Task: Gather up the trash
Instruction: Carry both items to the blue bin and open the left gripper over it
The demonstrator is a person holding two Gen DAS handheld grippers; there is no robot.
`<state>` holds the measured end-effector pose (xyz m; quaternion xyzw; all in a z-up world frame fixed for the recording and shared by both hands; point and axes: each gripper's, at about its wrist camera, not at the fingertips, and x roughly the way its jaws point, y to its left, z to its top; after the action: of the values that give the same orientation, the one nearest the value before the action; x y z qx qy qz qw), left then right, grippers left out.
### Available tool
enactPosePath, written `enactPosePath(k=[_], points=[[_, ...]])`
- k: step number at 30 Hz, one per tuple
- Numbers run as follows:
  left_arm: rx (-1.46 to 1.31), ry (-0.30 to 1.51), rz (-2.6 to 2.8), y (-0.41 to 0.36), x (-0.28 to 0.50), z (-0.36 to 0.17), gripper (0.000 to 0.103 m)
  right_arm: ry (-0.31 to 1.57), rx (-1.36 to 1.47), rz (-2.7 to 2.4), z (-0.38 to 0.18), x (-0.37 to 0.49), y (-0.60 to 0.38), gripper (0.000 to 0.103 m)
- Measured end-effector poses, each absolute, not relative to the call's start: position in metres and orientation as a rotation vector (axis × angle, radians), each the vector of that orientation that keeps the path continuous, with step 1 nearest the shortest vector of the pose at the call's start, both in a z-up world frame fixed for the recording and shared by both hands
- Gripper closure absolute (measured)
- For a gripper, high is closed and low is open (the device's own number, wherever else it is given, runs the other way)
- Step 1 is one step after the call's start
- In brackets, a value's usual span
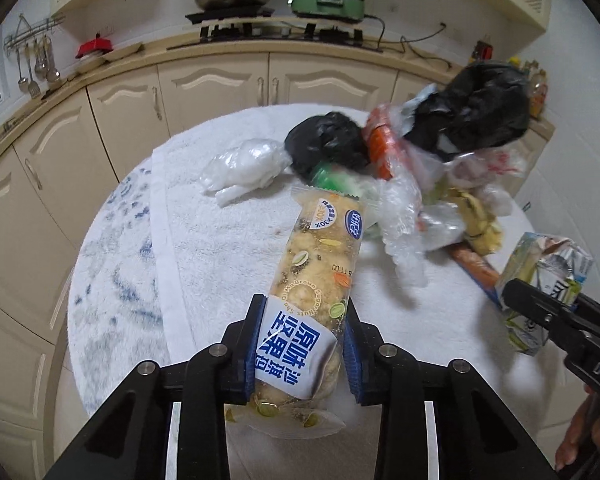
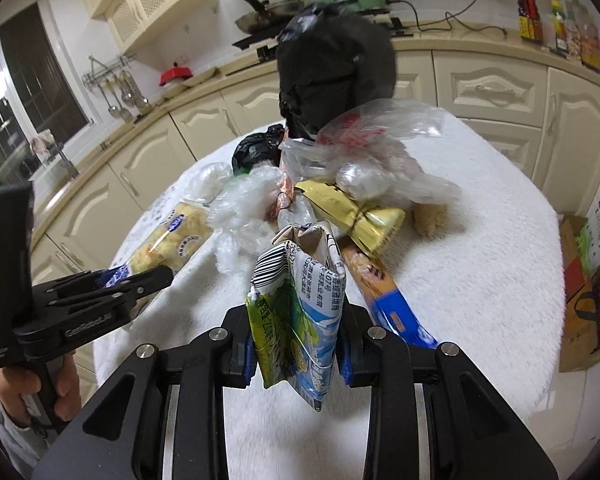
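The left claw [image 1: 304, 344] is pinching a clear nut-snack wrapper [image 1: 314, 280], the right claw [image 2: 296, 348] a crumpled drink carton [image 2: 296, 312]; most rubbish is still lying on the white-towelled bench [image 2: 480, 240].

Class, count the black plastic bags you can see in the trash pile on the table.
2: a small black bag at the pile's left, a large black bag atop it; others may be buried.

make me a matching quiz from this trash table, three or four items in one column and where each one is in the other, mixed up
Items:
1. snack packet
2. flattened milk carton
3. clear crumpled bag
4. gold wrapper

Places:
A. lying alone on the white cloth, left of the pile
B. in the left gripper
C. in the pile, under clear plastic
D. in the right gripper

Pairs: 1-B, 2-D, 3-A, 4-C
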<state>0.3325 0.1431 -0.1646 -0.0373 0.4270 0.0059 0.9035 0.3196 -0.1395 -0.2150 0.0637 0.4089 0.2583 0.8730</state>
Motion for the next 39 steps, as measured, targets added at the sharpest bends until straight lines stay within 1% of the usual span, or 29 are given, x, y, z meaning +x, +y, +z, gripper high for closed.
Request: enactPosePath(k=[6,9,15,20,23,27,35,39], points=[[-0.095,0.826,-0.018,0.111,0.288,-0.130,0.072,0.837,0.183,0.528,-0.209,0.303,-0.169,0.072],[-0.080,0.796,-0.059,0.081,0.269,-0.109,0.072,0.813,0.214,0.501,-0.205,0.295,-0.190,0.072],[0.002,0.777,-0.186,0.006,0.269,-0.086,0.072,0.750,0.287,0.403,-0.191,0.287,-0.252,0.072],[0.056,0.786,-0.314,-0.075,0.283,-0.082,0.072,0.746,0.330,0.291,-0.199,0.289,-0.310,0.072],[0.095,0.811,-0.367,-0.114,0.296,-0.091,0.072,0.750,0.353,0.218,-0.205,0.293,-0.343,0.072],[0.144,0.896,-0.464,-0.181,0.322,-0.120,0.072,0.788,0.363,0.111,-0.228,0.302,-0.386,0.072],[0.235,1.089,-0.569,-0.292,0.388,-0.192,0.072,0.905,0.398,-0.065,-0.299,0.330,-0.465,0.072],[0.251,1.156,-0.577,-0.324,0.424,-0.225,0.072,0.963,0.418,-0.096,-0.334,0.347,-0.485,0.072]])
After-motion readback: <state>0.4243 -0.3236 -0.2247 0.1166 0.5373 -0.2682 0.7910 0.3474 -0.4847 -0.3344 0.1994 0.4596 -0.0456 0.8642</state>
